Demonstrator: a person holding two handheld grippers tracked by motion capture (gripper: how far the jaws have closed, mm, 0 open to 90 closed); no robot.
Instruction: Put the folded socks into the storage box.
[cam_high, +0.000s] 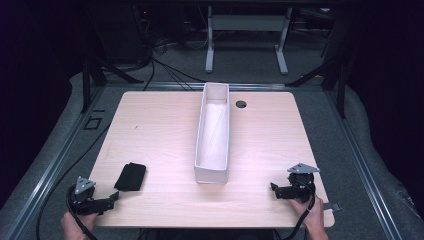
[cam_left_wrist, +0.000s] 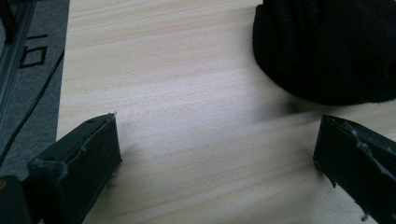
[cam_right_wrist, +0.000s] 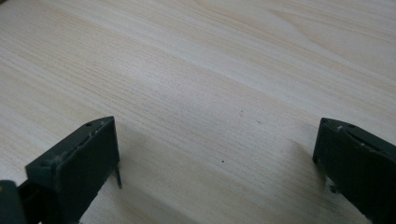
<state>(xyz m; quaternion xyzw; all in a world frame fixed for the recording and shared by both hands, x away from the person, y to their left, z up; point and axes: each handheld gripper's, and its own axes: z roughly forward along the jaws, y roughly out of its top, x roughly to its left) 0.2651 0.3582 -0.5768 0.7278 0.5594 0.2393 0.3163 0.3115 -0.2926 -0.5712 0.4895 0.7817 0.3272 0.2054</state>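
A folded black cloth (cam_high: 130, 176) lies on the wooden table (cam_high: 160, 130) near its front left corner. My left gripper (cam_high: 109, 200) rests low at that corner, just short of the cloth, jaws wide apart and empty. In the left gripper view the black cloth (cam_left_wrist: 327, 46) sits ahead and to the right of the left gripper (cam_left_wrist: 217, 140), apart from it. A long white open box (cam_high: 214, 131) stands in the table's middle, running front to back. My right gripper (cam_high: 276, 190) is at the front right, open over bare wood; the right gripper (cam_right_wrist: 217, 140) holds nothing.
A round cable hole (cam_high: 241, 104) lies in the tabletop right of the box's far end. Beyond the table stand a white desk frame (cam_high: 247, 35) and loose cables on grey carpet. Metal rails run along both sides of the table.
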